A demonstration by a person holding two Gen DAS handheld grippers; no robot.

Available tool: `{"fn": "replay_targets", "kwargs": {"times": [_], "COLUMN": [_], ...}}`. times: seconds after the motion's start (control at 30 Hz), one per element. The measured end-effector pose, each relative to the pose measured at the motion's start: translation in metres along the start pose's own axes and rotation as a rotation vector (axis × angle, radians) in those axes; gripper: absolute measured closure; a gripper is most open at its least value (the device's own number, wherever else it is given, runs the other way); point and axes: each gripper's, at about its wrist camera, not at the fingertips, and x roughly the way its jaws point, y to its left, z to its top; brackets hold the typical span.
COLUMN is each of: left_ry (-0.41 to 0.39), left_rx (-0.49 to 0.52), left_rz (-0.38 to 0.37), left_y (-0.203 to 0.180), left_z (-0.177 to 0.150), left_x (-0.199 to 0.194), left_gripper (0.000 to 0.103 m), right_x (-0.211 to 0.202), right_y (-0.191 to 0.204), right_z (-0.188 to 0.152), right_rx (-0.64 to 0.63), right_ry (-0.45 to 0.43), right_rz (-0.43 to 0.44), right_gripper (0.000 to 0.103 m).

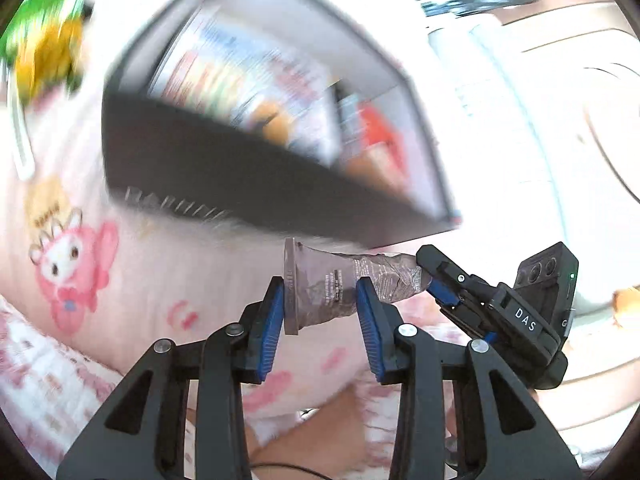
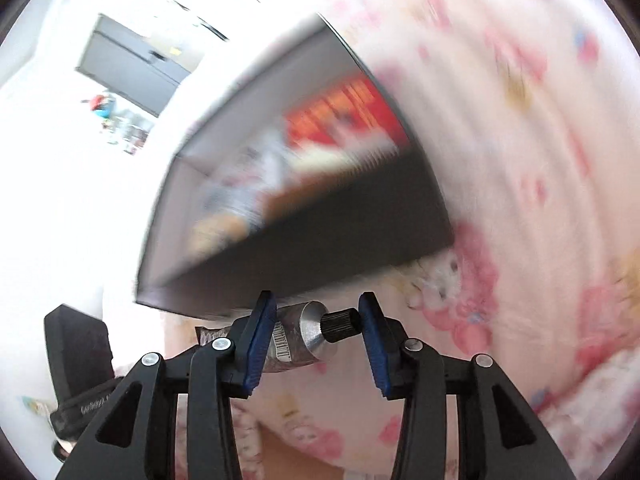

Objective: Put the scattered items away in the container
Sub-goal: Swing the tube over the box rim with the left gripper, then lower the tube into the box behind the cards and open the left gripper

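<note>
A crumpled silver tube (image 1: pixel 340 288) with a black cap (image 2: pixel 340 325) hangs in the air between both grippers. My left gripper (image 1: pixel 320 304) is shut on its flat crimped end. My right gripper (image 2: pixel 316 326) is shut on its cap end, one pad on the cap and the other on the tube body; it also shows in the left wrist view (image 1: pixel 440 280). Just beyond stands the dark open box (image 1: pixel 248 184), blurred, with several colourful packets inside; it also shows in the right wrist view (image 2: pixel 320 248).
The box rests on a pink cartoon-print bedsheet (image 1: pixel 100 264). A green and yellow packet (image 1: pixel 44 48) lies on the sheet at the far left. White furniture and a grey door (image 2: pixel 132 68) stand beyond the bed.
</note>
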Motion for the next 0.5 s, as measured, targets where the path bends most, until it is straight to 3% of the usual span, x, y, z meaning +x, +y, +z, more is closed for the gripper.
{"fn": "replay_targets", "kwargs": {"times": [0.13,0.2,0.37,0.5], "left_ry": [-0.052,-0.046,-0.021,0.058], "left_rx": [0.039,0.053,0.052,-0.015], "left_rz": [-0.036,-0.022,0.008,0.013], "left_y": [-0.037,-0.06,-0.059,-0.033], "left_z": [0.034,0.064,0.126,0.17], "left_x": [-0.022,-0.007,0.018,0.058], "left_gripper": [0.067,0.066,0.065,0.065], "right_x": [-0.04,-0.038,0.014,0.049], "right_y": [0.035,0.055,0.07,0.063], "right_z": [0.031,0.04,0.117,0.146], "right_rx": [-0.084,-0.116,-0.122,-0.1], "right_ry": [-0.089,-0.114,-0.088,-0.021], "right_rz": [0.006,0.009,0.0,-0.027], "right_gripper": [0.065,0.065,0.064,0.064]}}
